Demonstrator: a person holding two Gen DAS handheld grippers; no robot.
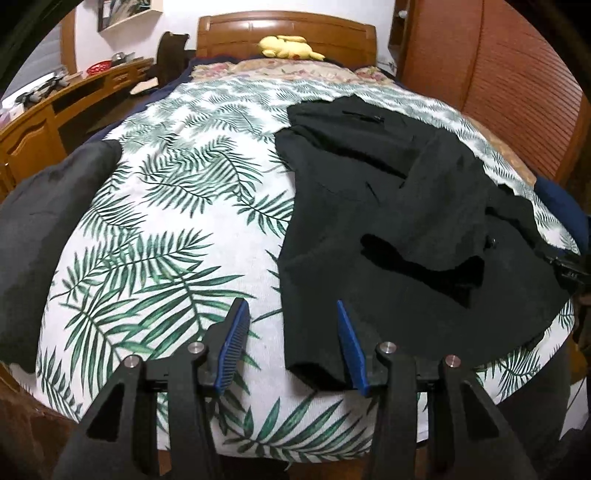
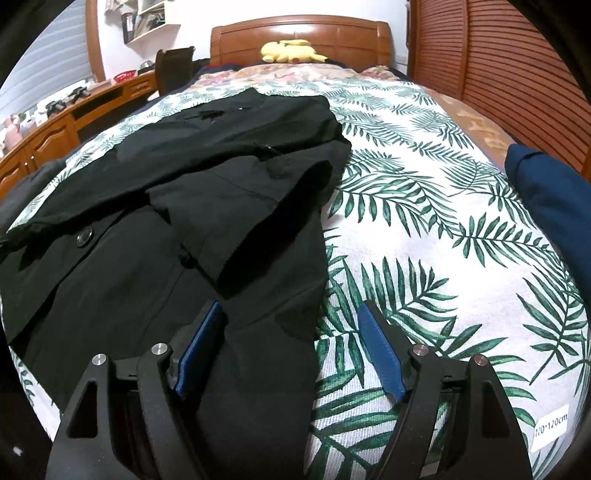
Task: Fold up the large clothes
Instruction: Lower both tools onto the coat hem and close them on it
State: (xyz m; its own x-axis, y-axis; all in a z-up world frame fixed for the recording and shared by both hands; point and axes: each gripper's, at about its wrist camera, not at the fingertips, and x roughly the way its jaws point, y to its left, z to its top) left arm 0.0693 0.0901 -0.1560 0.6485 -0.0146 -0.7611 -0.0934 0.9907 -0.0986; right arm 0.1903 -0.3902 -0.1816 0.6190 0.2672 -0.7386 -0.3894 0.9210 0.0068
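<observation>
Fingers spread, straddling black coat edge.

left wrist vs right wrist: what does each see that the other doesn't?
Left wrist only: the dark grey garment at the bed's left edge, and the left gripper, open, at the black coat's near left corner.
Right wrist only: the white size label, the coat's button, and the right gripper, open, over the coat's right edge.
Both: coat, leaf-print sheet, yellow plush toy, headboard.
</observation>
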